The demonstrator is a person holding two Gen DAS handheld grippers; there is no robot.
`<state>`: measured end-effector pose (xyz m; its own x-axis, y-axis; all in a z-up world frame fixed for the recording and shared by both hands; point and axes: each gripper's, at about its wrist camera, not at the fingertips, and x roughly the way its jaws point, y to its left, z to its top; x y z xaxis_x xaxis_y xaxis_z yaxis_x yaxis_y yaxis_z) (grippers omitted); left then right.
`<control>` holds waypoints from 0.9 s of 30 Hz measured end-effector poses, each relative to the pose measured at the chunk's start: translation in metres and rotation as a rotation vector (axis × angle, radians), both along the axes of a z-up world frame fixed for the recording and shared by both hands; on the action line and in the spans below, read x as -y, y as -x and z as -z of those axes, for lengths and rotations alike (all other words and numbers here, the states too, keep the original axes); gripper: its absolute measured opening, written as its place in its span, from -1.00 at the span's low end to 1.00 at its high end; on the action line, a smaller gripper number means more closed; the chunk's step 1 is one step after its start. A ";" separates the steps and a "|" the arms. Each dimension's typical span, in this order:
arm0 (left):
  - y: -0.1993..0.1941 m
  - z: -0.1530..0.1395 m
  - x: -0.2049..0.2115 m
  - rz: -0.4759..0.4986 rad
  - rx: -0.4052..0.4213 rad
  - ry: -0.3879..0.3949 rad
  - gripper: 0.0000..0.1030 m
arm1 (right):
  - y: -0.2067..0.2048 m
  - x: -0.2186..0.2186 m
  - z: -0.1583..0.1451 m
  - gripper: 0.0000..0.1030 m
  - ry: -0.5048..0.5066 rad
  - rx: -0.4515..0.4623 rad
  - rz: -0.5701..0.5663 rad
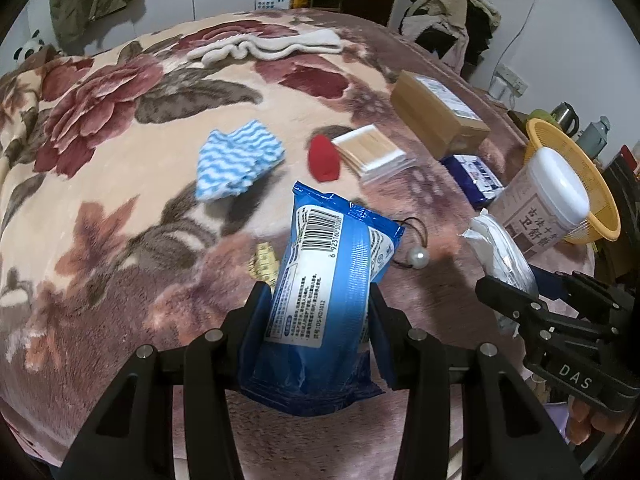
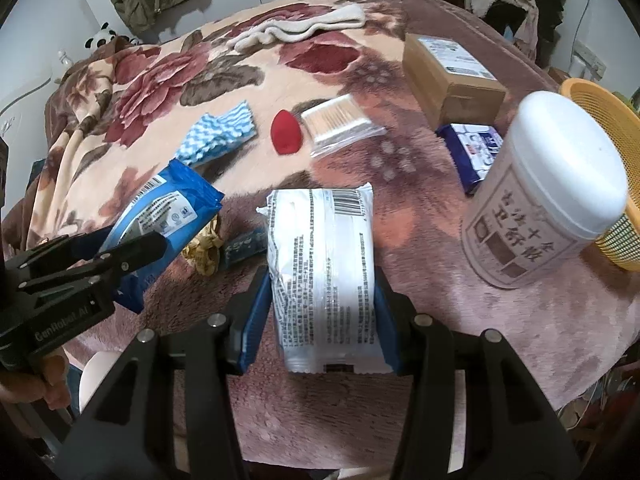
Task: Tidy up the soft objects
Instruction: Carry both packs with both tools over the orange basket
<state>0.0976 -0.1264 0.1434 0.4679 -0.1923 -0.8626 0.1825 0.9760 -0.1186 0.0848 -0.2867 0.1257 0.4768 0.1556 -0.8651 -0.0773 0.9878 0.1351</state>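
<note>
My left gripper (image 1: pixel 318 300) is shut on a blue wipes pack (image 1: pixel 332 276) and holds it above the flowered blanket; the gripper and the pack (image 2: pixel 160 216) also show at the left of the right wrist view. My right gripper (image 2: pixel 322 292) is shut on a white soft pack (image 2: pixel 324 264), seen at the right edge of the left wrist view (image 1: pixel 500 252). On the blanket lie a blue-white striped cloth (image 1: pixel 236 164), a red sponge (image 1: pixel 324 158), a bag of cotton swabs (image 1: pixel 372 152) and a white towel (image 1: pixel 268 46) at the far side.
A yellow basket (image 2: pixel 608 184) stands at the right bed edge behind a white-lidded tub (image 2: pixel 548 188). A cardboard box (image 2: pixel 448 72) and a dark blue tissue pack (image 2: pixel 472 148) lie near it. A pearl hair tie (image 1: pixel 416 256) and a yellow wrapper (image 1: pixel 264 264) lie under the packs.
</note>
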 end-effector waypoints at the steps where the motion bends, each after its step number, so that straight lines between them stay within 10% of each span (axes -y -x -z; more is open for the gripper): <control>1: 0.000 -0.001 0.002 0.005 0.002 -0.001 -0.06 | 0.000 0.001 -0.001 -0.05 0.000 0.002 0.001; 27: -0.016 -0.059 0.081 0.128 0.092 -0.002 -0.07 | -0.005 0.061 -0.065 -0.05 0.011 0.121 0.077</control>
